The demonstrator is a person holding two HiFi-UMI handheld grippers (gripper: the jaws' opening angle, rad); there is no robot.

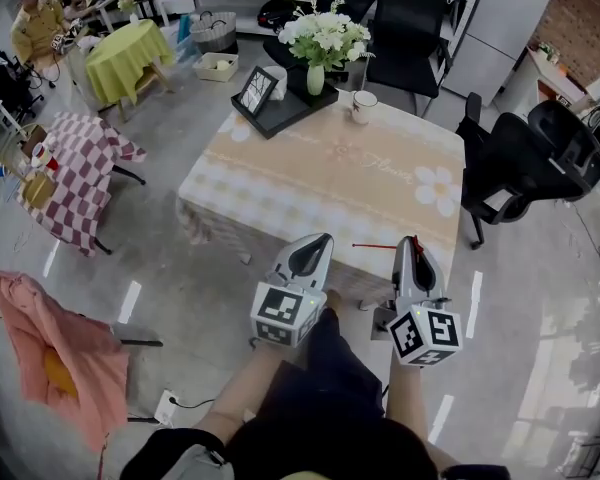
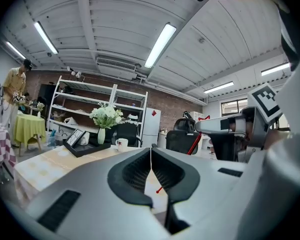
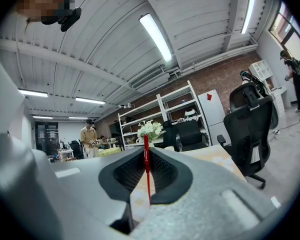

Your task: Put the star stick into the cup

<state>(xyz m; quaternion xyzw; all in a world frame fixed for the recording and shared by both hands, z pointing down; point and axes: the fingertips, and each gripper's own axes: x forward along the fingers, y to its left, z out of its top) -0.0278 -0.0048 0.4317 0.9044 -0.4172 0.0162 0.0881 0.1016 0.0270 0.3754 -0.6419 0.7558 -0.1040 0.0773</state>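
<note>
My right gripper (image 1: pixel 410 240) hovers over the near edge of the table and is shut on a thin red star stick (image 1: pixel 374 247), which pokes out to the left. In the right gripper view the stick (image 3: pixel 146 169) stands upright between the closed pads. My left gripper (image 1: pixel 320 239) hangs beside it, shut with nothing in its jaws; in its own view the jaws (image 2: pixel 151 151) meet in a thin line and the stick (image 2: pixel 192 145) slants down from the right gripper. The white cup (image 1: pixel 363 106) stands at the table's far side, also visible in the left gripper view (image 2: pixel 122 143).
The table (image 1: pixel 310 183) has a beige flowered cloth. A black tray (image 1: pixel 280 113) with a picture frame and a vase of white flowers (image 1: pixel 322 40) sits at the far edge beside the cup. Black office chairs (image 1: pixel 525 158) stand to the right. A checked table (image 1: pixel 75 173) and a person are at the left.
</note>
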